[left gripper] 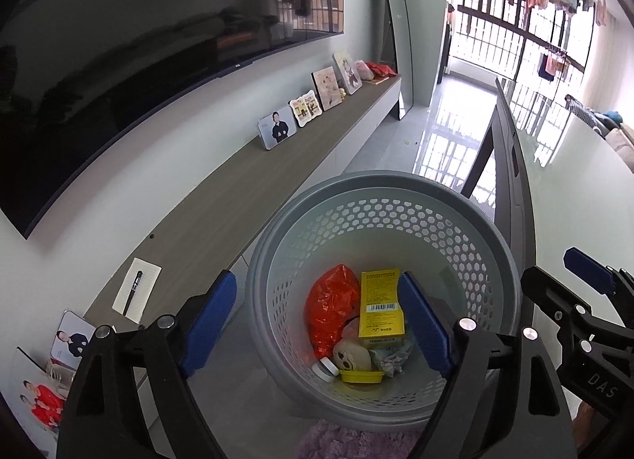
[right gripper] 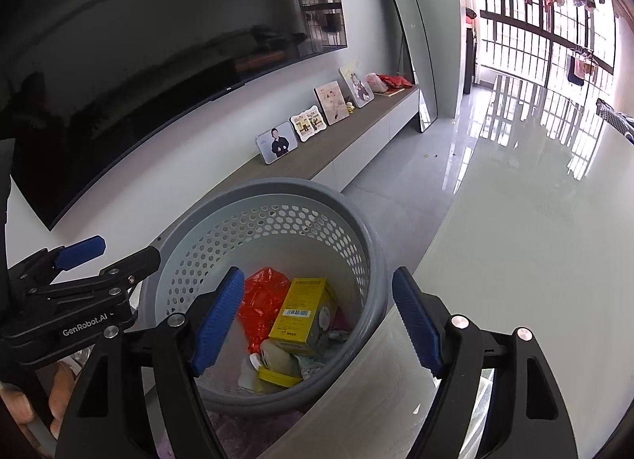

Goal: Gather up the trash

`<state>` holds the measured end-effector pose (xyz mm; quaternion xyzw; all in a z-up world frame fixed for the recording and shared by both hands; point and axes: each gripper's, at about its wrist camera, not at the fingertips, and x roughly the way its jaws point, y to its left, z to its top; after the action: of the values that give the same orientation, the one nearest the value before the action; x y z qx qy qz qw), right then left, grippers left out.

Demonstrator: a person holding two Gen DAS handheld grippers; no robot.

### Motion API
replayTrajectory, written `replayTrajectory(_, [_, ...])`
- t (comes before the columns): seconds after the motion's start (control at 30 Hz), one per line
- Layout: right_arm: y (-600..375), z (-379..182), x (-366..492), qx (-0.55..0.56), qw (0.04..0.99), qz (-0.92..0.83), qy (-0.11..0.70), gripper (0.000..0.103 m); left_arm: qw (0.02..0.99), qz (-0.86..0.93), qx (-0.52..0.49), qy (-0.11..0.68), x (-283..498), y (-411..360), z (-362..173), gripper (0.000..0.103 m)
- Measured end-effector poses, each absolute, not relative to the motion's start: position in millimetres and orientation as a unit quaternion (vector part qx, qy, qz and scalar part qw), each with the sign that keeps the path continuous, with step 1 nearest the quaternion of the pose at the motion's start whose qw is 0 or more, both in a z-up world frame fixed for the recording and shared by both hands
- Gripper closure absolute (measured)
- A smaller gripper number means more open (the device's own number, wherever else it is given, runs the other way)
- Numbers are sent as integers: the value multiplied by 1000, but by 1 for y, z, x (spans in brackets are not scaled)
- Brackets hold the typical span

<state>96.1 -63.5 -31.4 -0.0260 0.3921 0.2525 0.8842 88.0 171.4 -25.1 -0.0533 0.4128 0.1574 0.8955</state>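
Observation:
A grey perforated trash basket [left gripper: 273, 261] stands on the floor below both grippers; it also shows in the right wrist view [right gripper: 368, 257]. Inside lie a red plastic bag [left gripper: 331, 306], a yellow box [left gripper: 380, 302], a beige skull-like toy [left gripper: 350, 356], a yellow lid [left gripper: 362, 375] and crumpled paper [left gripper: 392, 362]. My left gripper [left gripper: 317, 324] is open and empty above the basket. My right gripper [right gripper: 317, 324] is open and empty over the basket's right rim, and shows at the right edge of the left wrist view [left gripper: 562, 280].
A long low TV cabinet [left gripper: 237, 181] runs along the wall with photo frames [left gripper: 277, 128], a notepad with a pen [left gripper: 136, 294] and a wall TV [left gripper: 119, 62] above. A glass table [right gripper: 535, 241] lies right of the basket. A purple rug [left gripper: 348, 439] lies below it.

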Motion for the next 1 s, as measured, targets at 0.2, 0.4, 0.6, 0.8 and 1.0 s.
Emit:
replayTrajectory(0.2, [-65,-29,93,-23,887,252,387,29,897,163,-48,408,84,167,-19,15])
replayTrajectory(0.4, [-68,-24,95,-17,891,250,379,29,898,169,-46,405,81,164,-15,9])
replayTrajectory(0.6, [-72,-21,91,-15,893,249,375,29,897,173,-47,403,78,164,-13,7])
replayTrajectory(0.8, [-72,-19,90,-14,894,249,372,29,898,175,-50,401,77,164,-12,6])
replayTrajectory(1.0, [-71,-19,90,-15,894,249,372,29,897,179,-52,401,77,166,-13,6])
